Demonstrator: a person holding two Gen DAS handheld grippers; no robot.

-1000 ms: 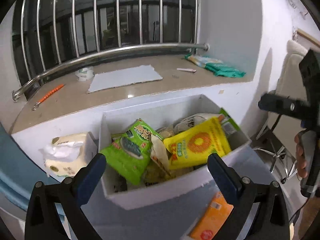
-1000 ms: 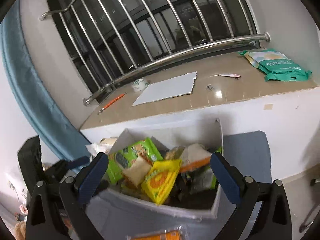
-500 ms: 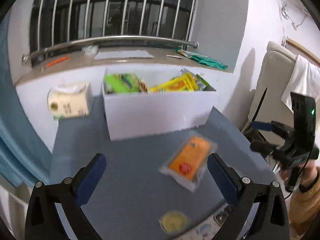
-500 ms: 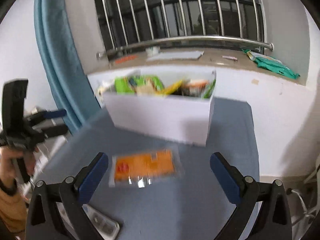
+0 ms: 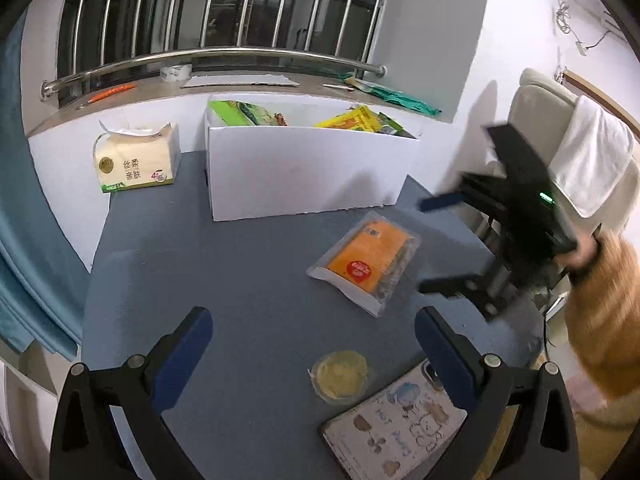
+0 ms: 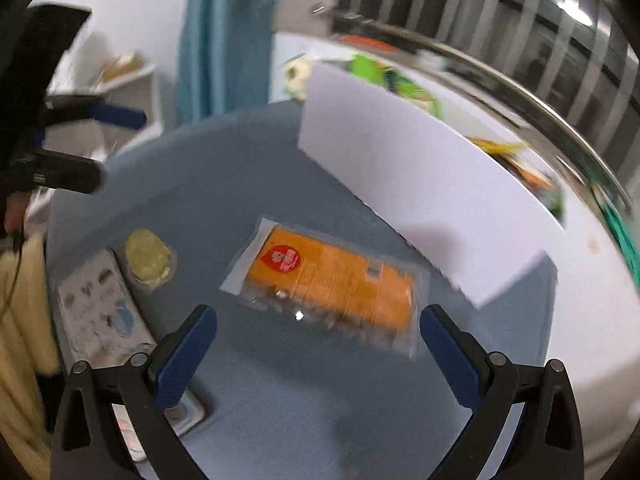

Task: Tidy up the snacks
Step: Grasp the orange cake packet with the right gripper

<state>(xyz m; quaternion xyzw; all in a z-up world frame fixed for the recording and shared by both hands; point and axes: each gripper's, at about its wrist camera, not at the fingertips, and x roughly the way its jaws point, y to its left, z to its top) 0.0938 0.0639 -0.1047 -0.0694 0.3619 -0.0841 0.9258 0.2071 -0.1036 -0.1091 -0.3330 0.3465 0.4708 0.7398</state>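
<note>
Packet (image 6: 332,286), orange, flat on counter (image 6: 280,400) at frame centre, near white box (image 6: 420,200). Likely light, soft, slippery film; take hold across short edge. Right gripper (image 6: 318,354) and left gripper (image 5: 314,354): fingers spread wide, empty.

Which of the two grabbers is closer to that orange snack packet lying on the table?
Right. The right hand-held gripper hangs open just over the orange packet, its fingers on either side of it. The left hand-held gripper is open too, farther back, with the round yellow snack between.
</note>
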